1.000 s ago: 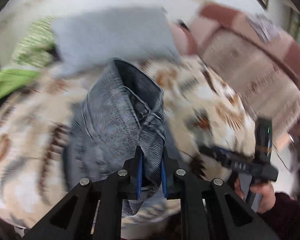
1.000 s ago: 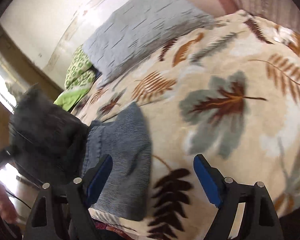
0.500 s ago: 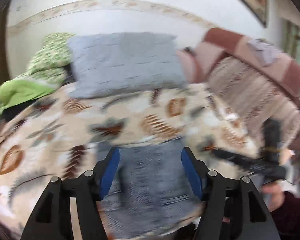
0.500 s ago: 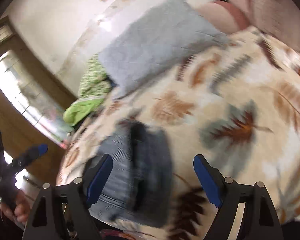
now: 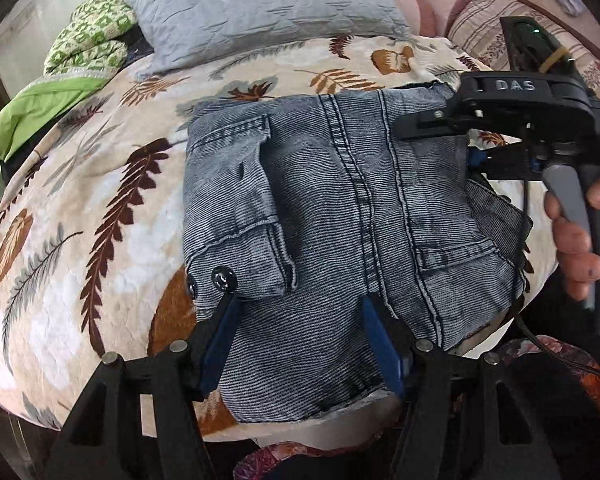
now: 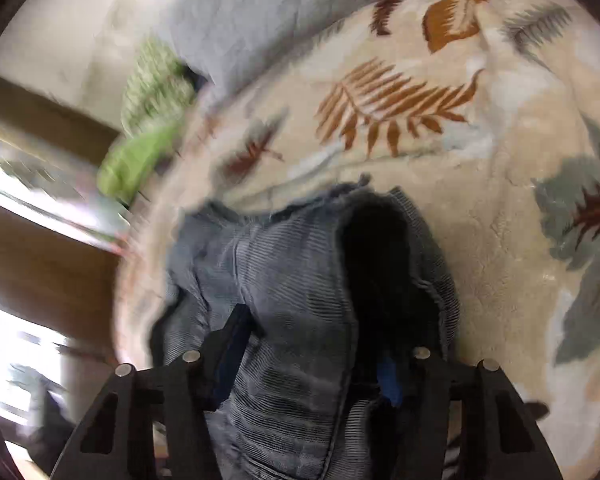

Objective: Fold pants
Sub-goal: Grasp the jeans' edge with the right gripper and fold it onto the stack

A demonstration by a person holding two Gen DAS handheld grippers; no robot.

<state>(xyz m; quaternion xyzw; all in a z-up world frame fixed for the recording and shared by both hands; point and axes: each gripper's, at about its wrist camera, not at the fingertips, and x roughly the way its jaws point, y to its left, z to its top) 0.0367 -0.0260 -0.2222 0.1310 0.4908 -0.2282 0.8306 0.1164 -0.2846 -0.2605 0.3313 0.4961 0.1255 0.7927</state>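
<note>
The only writing I can read is "DAS" in pale letters on the black body of my right gripper [image 5: 476, 156], seen from my left wrist camera; a small green light glows on the unit above it. The metal snap button [image 5: 224, 280] on the pants [image 5: 340, 216] carries embossed lettering too small to make out.

The pants lie folded into a compact grey-blue denim block on the leaf-print blanket [image 5: 100, 208], at the near edge of the bed and toward its right side. The double-stitched seams run from the near edge toward the grey pillow [image 5: 260, 12] at the far edge, and that is the block's long axis; the button sits at its near left corner.

My left gripper [image 5: 300, 344] is released, its blue pads spread wide over the near hem, gripping nothing. My right gripper is at the block's right edge with denim bunched between its parted fingers; the view is blurred, so I cannot tell whether it pinches the cloth.

Bare blanket spreads left of the pants and beyond them up to the pillow. A green cloth [image 5: 52, 100] lies at the far left corner.
</note>
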